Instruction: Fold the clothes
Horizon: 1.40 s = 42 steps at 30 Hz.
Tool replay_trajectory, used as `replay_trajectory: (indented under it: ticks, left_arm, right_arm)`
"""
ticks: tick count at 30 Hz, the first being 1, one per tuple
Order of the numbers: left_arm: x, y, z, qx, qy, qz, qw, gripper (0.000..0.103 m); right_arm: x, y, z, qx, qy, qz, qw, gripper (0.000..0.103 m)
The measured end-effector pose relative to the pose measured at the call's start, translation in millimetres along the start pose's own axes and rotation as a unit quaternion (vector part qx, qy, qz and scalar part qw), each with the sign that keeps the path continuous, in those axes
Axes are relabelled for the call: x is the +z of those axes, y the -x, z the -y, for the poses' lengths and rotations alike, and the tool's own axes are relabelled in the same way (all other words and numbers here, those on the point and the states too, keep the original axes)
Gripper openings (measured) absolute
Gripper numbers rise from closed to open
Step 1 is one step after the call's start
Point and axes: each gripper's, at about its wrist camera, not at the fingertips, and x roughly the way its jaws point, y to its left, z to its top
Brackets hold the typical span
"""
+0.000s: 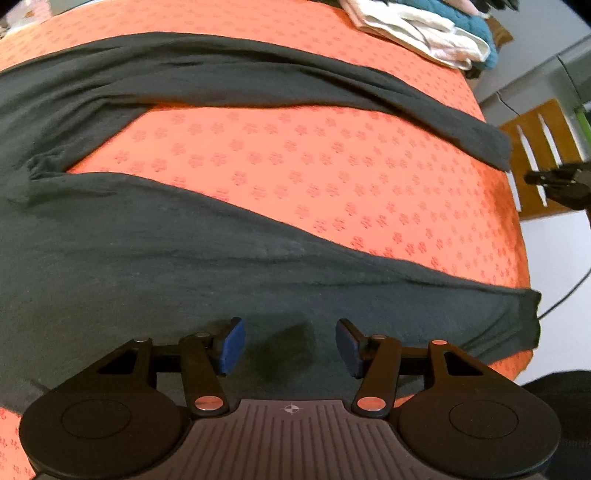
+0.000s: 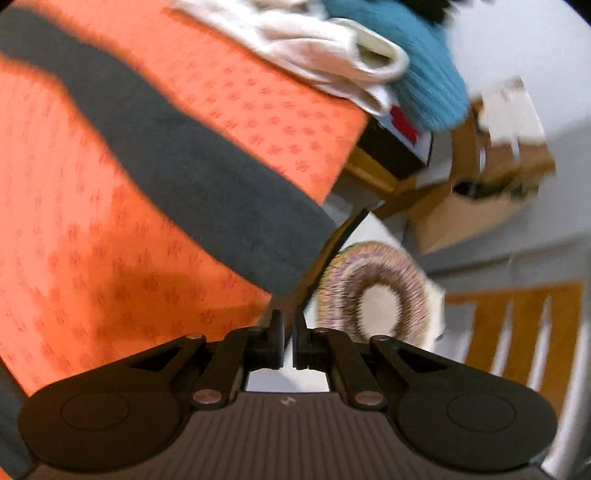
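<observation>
Orange patterned cloth [image 1: 295, 155] covers the surface, and on it lies a dark grey pair of leggings [image 1: 184, 258] spread out, its two legs running toward the surface's right edge with a wedge of orange between them. The near leg ends in a hem [image 1: 532, 314] at that edge; the far leg's cuff [image 1: 495, 147] also reaches it. In the right wrist view the far leg [image 2: 207, 173] crosses the frame diagonally, its end hanging just over the edge.

The left gripper [image 1: 290, 345] hovers over the near leg, its blue-padded fingers [image 1: 232, 345] standing about half apart with nothing gripped between them, only fabric beneath. The right gripper [image 2: 289, 341] is beyond the surface's edge, just past the far cuff; its fingers are nearly together and hold nothing.

At the far corner sits a pile of folded clothes, white garments [image 1: 417, 33] in front of a teal knit [image 1: 472, 22]. Off the surface stand a wooden slatted chair [image 1: 539, 158], a cardboard box [image 2: 480, 192] and a round woven cushion [image 2: 373, 291].
</observation>
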Motion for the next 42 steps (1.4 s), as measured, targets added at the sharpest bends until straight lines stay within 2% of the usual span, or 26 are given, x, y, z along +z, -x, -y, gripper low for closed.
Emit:
replay_trajectory:
  ticks: [3,5,7,10,15,19,24,27,29,31,33,39,42]
  left_arm:
    - [1,1,-2,0.01,0.009,0.004,0.9999,0.059]
    - [2,3,-3,0.015,0.012,0.006,0.9998,0.06]
    - [3,4,-2,0.019,0.015,0.009,0.9997,0.062]
    - [5,6,0,0.023,0.018,0.011,0.9995,0.064]
    - [9,5,3,0.029,0.023,0.011,0.9993,0.067]
    - [11,1,5,0.031,0.03,0.008,0.999,0.069]
    - [13,-2,7,0.034,0.03,0.005,0.9989,0.07]
    - [14,-4,7,0.033,0.031,0.002,0.999,0.07]
    - [14,-6,7,0.032,0.032,-0.002,0.999,0.07]
    - [15,-7,7,0.031,0.03,-0.005,0.999,0.07]
    - [15,-8,7,0.03,0.028,-0.007,0.9991,0.07]
    - [16,-7,8,0.028,0.023,-0.006,0.9993,0.07]
    - [15,-6,8,0.027,0.023,-0.004,0.9994,0.07]
  right_arm:
    - [7,0,23,0.046,-0.091,0.015,0.995,0.004]
    - [12,-2,34,0.071,-0.14,0.022,0.987,0.01]
    - [18,-8,45,0.094,-0.187,0.025,0.978,0.023]
    - [28,-22,61,0.129,-0.249,0.02,0.96,0.027]
    - [42,-46,83,0.162,-0.325,0.002,0.932,0.041]
    - [53,-63,93,0.157,-0.337,-0.025,0.928,0.05]
    - [58,-84,93,0.193,-0.336,-0.059,0.92,0.049]
    - [59,-86,91,0.198,-0.333,-0.061,0.92,0.043]
    - [57,-83,91,0.197,-0.332,-0.057,0.921,0.035]
    - [54,-79,92,0.195,-0.331,-0.053,0.922,0.015]
    - [53,-75,93,0.202,-0.334,-0.046,0.919,0.009]
    - [57,-55,98,0.191,-0.332,-0.015,0.924,0.007]
    - [64,-42,101,0.172,-0.325,0.012,0.93,0.007]
